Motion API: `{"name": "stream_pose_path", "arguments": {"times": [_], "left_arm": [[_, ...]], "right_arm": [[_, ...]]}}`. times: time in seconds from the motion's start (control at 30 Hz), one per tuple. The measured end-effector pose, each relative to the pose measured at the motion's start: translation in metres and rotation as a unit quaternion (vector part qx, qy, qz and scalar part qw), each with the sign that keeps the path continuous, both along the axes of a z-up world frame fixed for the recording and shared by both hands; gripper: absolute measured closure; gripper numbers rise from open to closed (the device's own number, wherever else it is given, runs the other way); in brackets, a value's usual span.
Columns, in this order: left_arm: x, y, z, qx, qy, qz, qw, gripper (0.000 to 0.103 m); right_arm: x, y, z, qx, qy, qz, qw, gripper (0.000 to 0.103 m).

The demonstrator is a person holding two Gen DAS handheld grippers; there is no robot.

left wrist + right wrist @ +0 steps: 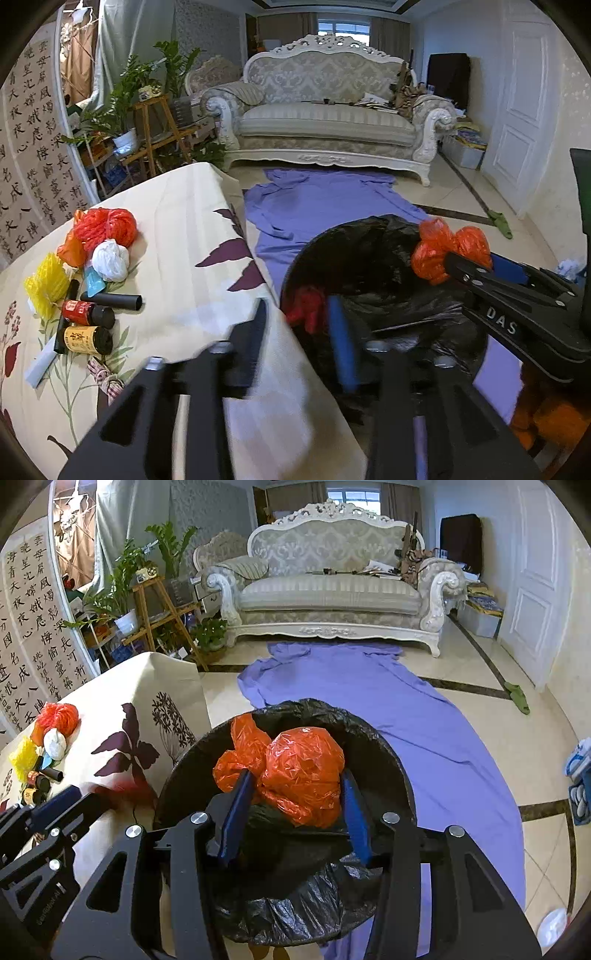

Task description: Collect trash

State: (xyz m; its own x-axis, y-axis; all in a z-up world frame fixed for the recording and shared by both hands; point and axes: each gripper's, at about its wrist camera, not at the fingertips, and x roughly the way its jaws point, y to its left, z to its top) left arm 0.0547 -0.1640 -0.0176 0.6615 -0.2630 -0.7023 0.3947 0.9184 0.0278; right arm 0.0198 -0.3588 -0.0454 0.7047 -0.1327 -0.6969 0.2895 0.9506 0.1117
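Note:
A round bin lined with a black bag (391, 760) stands on the floor beside the table. My right gripper (295, 805) holds a crumpled orange plastic bag (303, 764) over the bin's mouth, both blue pads against it. My left gripper (299, 325) hangs over the bin's near rim (295, 258) with its jaws apart. A blurred red bag (306, 306) lies between them, clear of the left finger. On the floral tablecloth (192, 229) sit a red bag (107, 225), a white bag (110, 258), a yellow bag (46, 280), a black tube (110, 301) and two small jars (86, 325).
A purple sheet (406, 709) covers the floor from the bin to the white sofa (332, 590). A wooden plant stand (155, 609) with pots stands left of the sofa. A green cloth (517, 698) lies by the white door (532, 590).

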Motion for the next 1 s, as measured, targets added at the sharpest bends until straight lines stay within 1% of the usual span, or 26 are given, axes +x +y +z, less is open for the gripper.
{"name": "stream_pose_path", "arguments": {"times": [0.03, 0.2, 0.3, 0.47, 0.67, 0.73, 1.0], "left_arm": [[0.000, 0.001, 0.000, -0.001, -0.001, 0.003, 1.0000, 0.048], [-0.001, 0.005, 0.001, -0.006, 0.003, 0.009, 0.9999, 0.044], [-0.003, 0.010, 0.003, -0.011, 0.005, 0.015, 0.9998, 0.041], [-0.011, 0.025, 0.010, -0.009, -0.009, 0.027, 0.9995, 0.035], [-0.019, 0.060, 0.018, -0.008, -0.016, 0.061, 0.9980, 0.034], [-0.021, 0.076, 0.019, -0.006, -0.017, 0.077, 0.9969, 0.033], [-0.028, 0.141, 0.016, 0.003, -0.014, 0.142, 0.9898, 0.032]], "right_arm": [[0.000, -0.001, -0.001, 0.002, 0.001, -0.002, 1.000, 0.046], [-0.004, -0.006, 0.000, 0.006, -0.001, -0.012, 1.000, 0.040], [-0.008, -0.007, 0.003, 0.007, -0.004, -0.018, 1.000, 0.039], [-0.011, 0.000, 0.010, 0.009, -0.009, -0.010, 1.000, 0.039], [-0.013, 0.028, 0.016, 0.014, -0.015, 0.021, 1.000, 0.037], [-0.013, 0.040, 0.019, 0.017, -0.019, 0.033, 0.999, 0.033], [-0.007, 0.095, 0.025, 0.022, -0.021, 0.096, 0.995, 0.032]]}}
